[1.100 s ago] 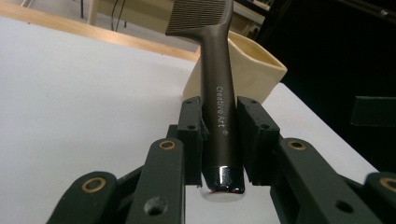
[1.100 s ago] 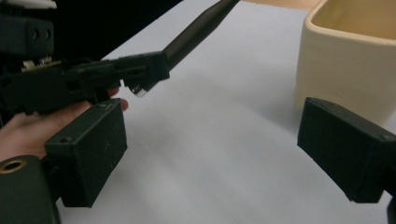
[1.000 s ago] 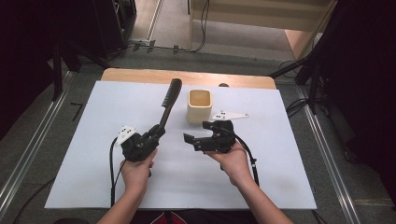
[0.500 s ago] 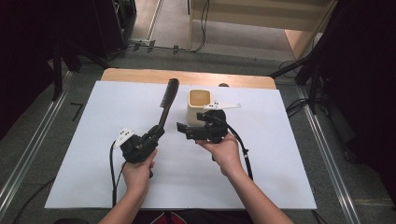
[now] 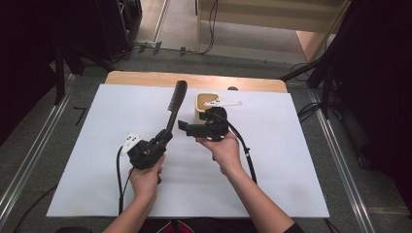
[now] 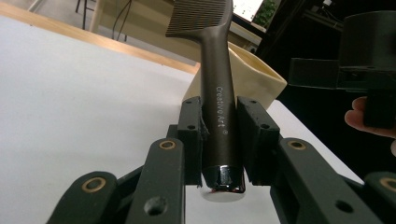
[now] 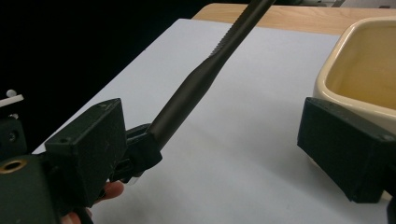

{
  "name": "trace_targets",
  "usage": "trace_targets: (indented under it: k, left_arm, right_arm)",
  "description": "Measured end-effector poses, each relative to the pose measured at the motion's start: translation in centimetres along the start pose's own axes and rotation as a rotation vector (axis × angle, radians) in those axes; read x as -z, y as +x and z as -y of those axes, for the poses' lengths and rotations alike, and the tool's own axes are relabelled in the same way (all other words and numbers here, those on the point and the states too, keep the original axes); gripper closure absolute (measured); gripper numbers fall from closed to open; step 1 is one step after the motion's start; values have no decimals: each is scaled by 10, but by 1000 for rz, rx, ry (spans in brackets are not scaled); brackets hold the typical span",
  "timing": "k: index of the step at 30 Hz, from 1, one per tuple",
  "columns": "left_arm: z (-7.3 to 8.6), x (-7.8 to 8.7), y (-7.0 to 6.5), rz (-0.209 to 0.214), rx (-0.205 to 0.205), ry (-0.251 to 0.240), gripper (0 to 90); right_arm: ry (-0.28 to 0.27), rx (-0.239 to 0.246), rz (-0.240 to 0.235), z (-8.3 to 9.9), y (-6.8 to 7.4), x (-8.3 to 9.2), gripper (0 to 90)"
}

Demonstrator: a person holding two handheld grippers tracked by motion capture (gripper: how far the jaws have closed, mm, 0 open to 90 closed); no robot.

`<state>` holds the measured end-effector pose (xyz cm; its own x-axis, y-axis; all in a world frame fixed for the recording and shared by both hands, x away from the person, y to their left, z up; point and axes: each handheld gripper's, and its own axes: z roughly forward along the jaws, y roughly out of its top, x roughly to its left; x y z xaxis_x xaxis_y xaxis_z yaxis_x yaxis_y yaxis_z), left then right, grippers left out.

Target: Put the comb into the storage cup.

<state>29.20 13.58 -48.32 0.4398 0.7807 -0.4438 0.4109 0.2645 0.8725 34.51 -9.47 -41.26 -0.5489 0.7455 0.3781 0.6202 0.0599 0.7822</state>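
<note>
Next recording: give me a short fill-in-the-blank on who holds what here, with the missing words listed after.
1. The left gripper is shut on the handle of a dark ____.
2. The right gripper has its jaws ____, with nothing between them.
3. Beside the right gripper stands a cream-coloured ____.
4. Both stand over a ____ sheet on the table.

Missing words: comb; open; cup; white

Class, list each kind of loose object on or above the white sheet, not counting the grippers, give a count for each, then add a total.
Combs: 1, a dark comb clamped by its handle in the left gripper
Containers: 1, a cream container standing on the white sheet
Total: 2
</note>
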Motion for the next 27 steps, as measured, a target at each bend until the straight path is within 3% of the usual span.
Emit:
trace_targets:
  k: [9,11,14,22,27]
  left_arm:
    - [-1,-2,6,10,22,-33,734]
    - [-1,-3,7,10,23,-39,734]
    - [-2,-3,7,14,28,-46,734]
    - [-2,-5,8,19,27,-56,734]
    - [-3,-5,8,19,14,-68,734]
  right_arm:
    - [2,-10,7,-9,5,-14,68]
    - [-2,-14,7,-10,6,-17,141]
    - [-17,-22,4,-12,7,-19,141]
    - [-1,-50,2,-19,9,-30,146]
    - [2,-36,9,-22,13,-36,183]
